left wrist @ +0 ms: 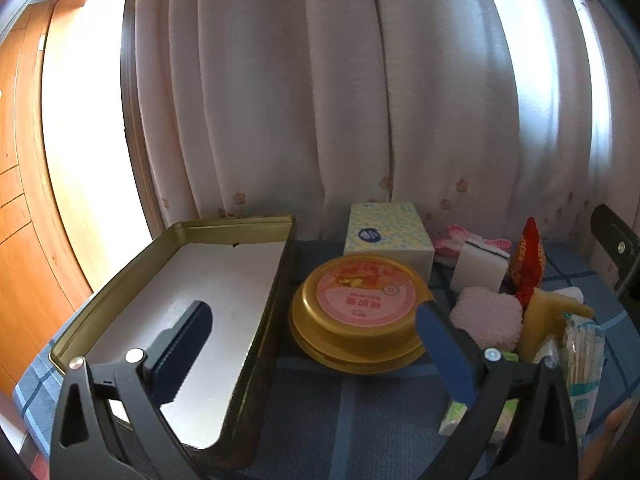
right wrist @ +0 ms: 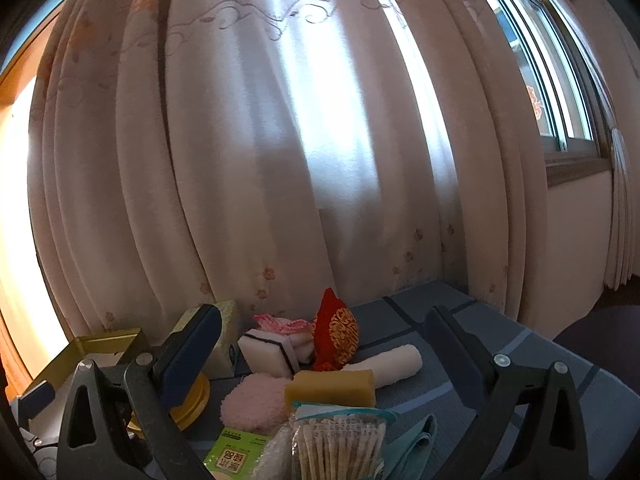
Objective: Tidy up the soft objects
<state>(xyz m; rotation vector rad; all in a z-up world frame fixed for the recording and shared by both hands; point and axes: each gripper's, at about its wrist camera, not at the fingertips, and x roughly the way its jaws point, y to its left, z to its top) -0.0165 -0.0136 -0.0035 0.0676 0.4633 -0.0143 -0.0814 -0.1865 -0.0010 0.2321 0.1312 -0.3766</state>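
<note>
A gold tin box [left wrist: 224, 280] with a white floor stands open at the left; its corner shows in the right wrist view [right wrist: 108, 342]. A pile of soft things lies to the right: a pink puff [left wrist: 486, 316] [right wrist: 254, 402], a yellow sponge [left wrist: 548, 316] [right wrist: 330, 388], a white sponge [left wrist: 480, 266] [right wrist: 266, 350], a red pouch [left wrist: 530, 258] [right wrist: 334, 330], a rolled white towel [right wrist: 394, 362]. My left gripper [left wrist: 316, 332] is open and empty, one finger over the tin. My right gripper [right wrist: 324, 356] is open and empty, low before the pile.
A round gold lidded tub [left wrist: 352, 312] sits between tin and pile. A tissue box [left wrist: 386, 236] stands behind it. A cotton swab pack [right wrist: 340, 446], a green packet [right wrist: 232, 454] and a teal cloth [right wrist: 412, 444] lie nearest. The curtain hangs close behind the blue checked tabletop [left wrist: 320, 412].
</note>
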